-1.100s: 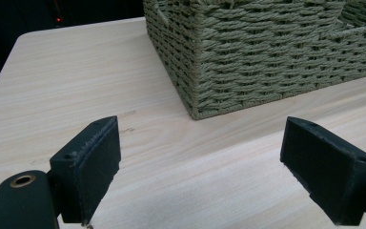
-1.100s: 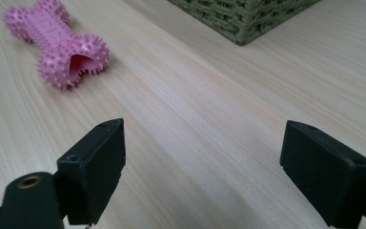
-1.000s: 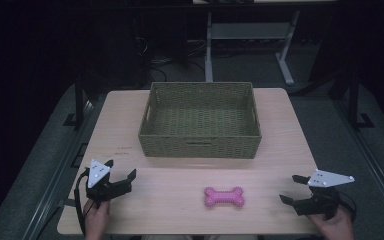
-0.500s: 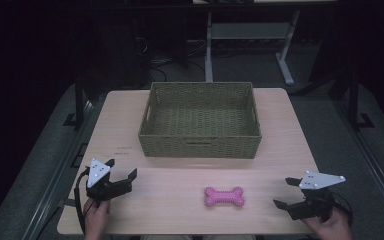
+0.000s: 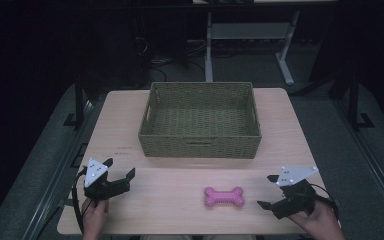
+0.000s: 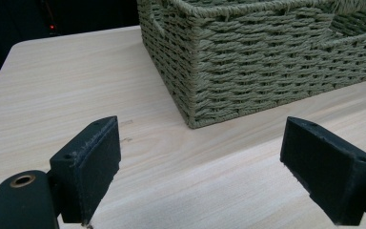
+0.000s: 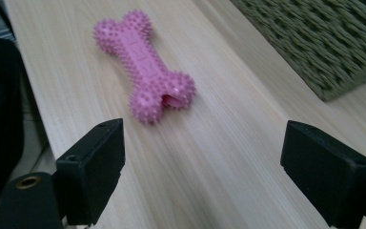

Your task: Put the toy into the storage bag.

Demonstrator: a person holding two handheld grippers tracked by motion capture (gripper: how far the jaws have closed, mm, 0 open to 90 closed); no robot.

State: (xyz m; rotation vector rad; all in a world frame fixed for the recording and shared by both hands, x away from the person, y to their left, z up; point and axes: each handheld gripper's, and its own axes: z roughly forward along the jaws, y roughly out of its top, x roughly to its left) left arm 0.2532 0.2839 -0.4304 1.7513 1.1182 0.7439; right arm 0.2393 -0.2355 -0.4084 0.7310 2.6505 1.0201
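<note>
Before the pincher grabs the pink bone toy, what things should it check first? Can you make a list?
1. Right gripper open wide enough: ok, its jaws stand far apart.
2. Pink bone toy ahead of those jaws: ok, it lies flat on the table, still a little way off.
3. Nothing between the jaws and the toy: ok, bare wood.
4. Basket ready for it: ok, it looks empty.
5. Left gripper out of the way: ok, open, off to the left, pointing at the basket's corner.
6. How squishy the toy is: cannot tell.
</note>
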